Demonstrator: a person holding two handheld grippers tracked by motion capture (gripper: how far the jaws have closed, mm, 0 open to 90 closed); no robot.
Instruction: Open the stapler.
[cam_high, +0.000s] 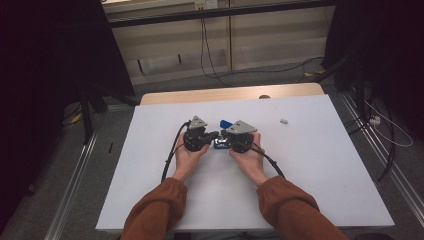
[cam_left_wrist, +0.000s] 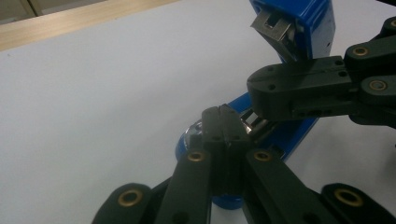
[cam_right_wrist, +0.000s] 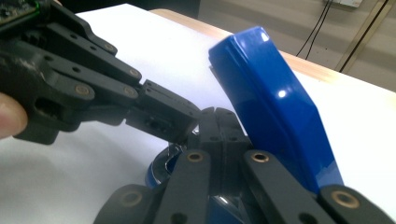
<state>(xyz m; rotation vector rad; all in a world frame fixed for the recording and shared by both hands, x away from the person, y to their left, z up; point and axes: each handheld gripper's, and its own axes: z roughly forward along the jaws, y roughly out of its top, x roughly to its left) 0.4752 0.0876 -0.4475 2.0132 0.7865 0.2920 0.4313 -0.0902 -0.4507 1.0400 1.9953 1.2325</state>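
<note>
Left gripper (cam_high: 214, 135): jaws closed flat, tips pressing the stapler's base just left of it; likely pinning it steady
Stapler (cam_high: 223, 133): blue, hinged open, mid-table
Right gripper (cam_high: 225, 138): jaws closed, empty, tips at the stapler's base, under its raised top
White piece (cam_high: 284, 121): well right of stapler

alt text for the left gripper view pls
A blue stapler, opened with its top arm raised, lies on a white table; the left gripper, jaws shut, meets its base while the right gripper reaches in from the right.
</note>
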